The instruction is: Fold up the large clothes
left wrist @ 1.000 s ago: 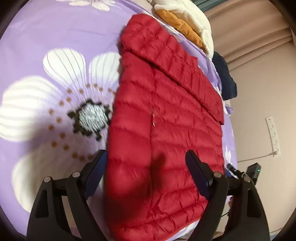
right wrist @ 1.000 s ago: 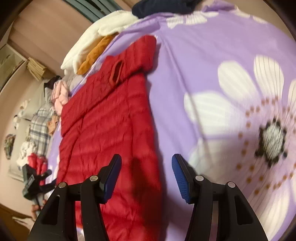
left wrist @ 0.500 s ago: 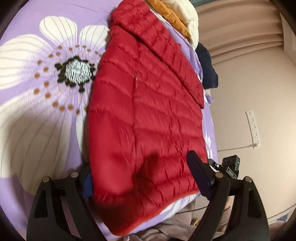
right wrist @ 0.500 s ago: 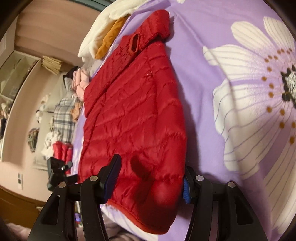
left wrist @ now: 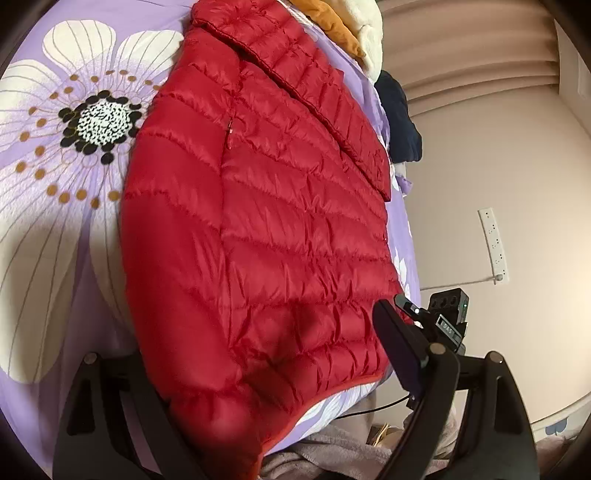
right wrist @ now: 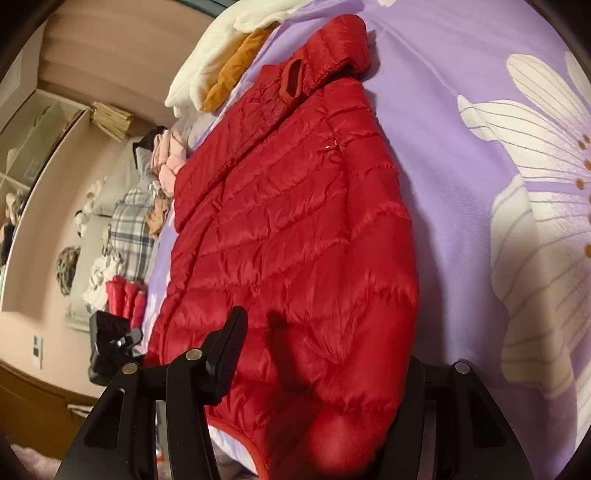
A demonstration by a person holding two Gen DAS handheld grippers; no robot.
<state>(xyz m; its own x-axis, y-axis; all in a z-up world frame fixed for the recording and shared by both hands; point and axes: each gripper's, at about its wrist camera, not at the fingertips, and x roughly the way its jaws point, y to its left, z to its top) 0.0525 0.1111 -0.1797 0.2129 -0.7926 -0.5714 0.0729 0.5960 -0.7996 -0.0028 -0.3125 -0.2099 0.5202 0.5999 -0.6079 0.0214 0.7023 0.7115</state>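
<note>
A red quilted puffer jacket lies flat on a purple flowered bedspread, with one sleeve folded across its upper body. It also shows in the right wrist view. My left gripper is open, its jaws either side of the jacket's near hem; the left finger is hidden under the fabric. My right gripper is open too, straddling the same hem end, with the right finger hidden behind the jacket.
A white and orange pile of clothes and a dark navy garment lie at the bed's far end. The bed edge runs beside a wall with a power strip. More clothes lie at the left in the right wrist view.
Both grippers have drawn back toward the jacket's near hem, which now sits between each gripper's open jaws. The jacket has not moved.
</note>
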